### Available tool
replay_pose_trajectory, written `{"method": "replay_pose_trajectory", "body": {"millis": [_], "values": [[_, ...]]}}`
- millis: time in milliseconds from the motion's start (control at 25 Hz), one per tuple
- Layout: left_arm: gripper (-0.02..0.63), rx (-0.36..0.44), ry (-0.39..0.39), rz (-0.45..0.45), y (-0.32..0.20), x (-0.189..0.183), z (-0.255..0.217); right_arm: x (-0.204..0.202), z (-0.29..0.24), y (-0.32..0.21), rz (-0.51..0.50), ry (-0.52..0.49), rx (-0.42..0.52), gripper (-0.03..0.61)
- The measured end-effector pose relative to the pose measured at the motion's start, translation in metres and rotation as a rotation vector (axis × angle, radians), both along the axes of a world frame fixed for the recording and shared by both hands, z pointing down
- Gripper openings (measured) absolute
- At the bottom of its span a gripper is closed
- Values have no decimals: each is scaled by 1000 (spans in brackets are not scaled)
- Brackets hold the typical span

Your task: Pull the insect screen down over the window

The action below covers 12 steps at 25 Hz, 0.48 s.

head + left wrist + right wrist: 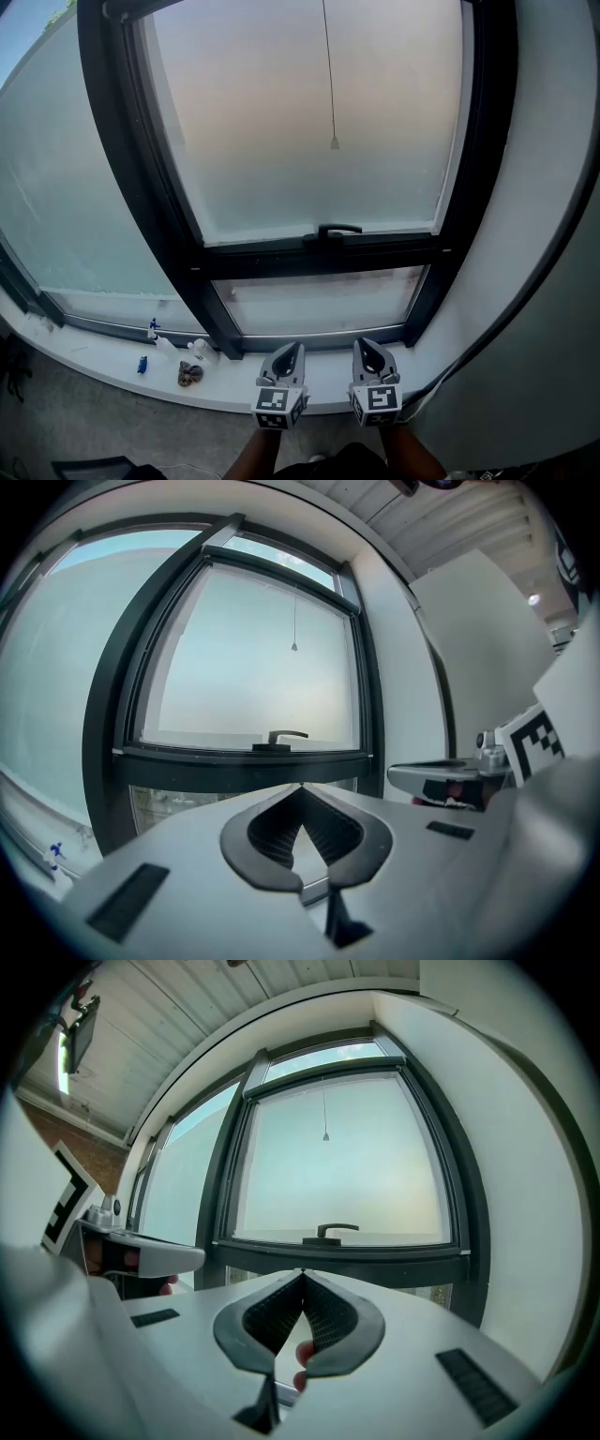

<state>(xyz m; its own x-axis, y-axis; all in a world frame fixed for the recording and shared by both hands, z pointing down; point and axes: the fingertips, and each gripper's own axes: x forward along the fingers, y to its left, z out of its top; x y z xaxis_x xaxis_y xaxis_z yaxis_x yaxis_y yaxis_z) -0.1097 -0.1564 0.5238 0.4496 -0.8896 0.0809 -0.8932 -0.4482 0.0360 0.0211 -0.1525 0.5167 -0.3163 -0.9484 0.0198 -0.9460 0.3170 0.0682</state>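
Note:
A dark-framed window fills the view, its pane covered by a pale, milky insect screen (309, 122). A thin pull cord (329, 75) hangs down its middle and ends in a small weight (335, 143). A black handle (338, 229) sits on the sash's bottom rail. Both grippers hang side by side low in the head view, over the sill and well below the handle. My left gripper (292, 351) is shut with nothing in it, and my right gripper (366, 345) is shut and empty too. In both gripper views the tips meet, left gripper (301, 787), right gripper (302, 1272).
A white sill (112, 361) runs below the window with small items on it: a blue-capped bottle (154, 330), a white bottle (201, 351) and a brown lump (190, 374). A white wall (544, 234) rises at the right. A second frosted pane (66, 206) lies to the left.

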Motion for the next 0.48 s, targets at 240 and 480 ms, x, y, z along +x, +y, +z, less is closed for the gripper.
{"method": "replay_pose_trajectory", "body": {"millis": [240, 480], "values": [[-5, -15, 8, -12, -28, 1, -1, 2, 6, -30, -4, 4, 0, 3], [-5, -23, 12, -41, -69, 7, -3, 8, 7, -69, -35, 6, 3, 3]]}}
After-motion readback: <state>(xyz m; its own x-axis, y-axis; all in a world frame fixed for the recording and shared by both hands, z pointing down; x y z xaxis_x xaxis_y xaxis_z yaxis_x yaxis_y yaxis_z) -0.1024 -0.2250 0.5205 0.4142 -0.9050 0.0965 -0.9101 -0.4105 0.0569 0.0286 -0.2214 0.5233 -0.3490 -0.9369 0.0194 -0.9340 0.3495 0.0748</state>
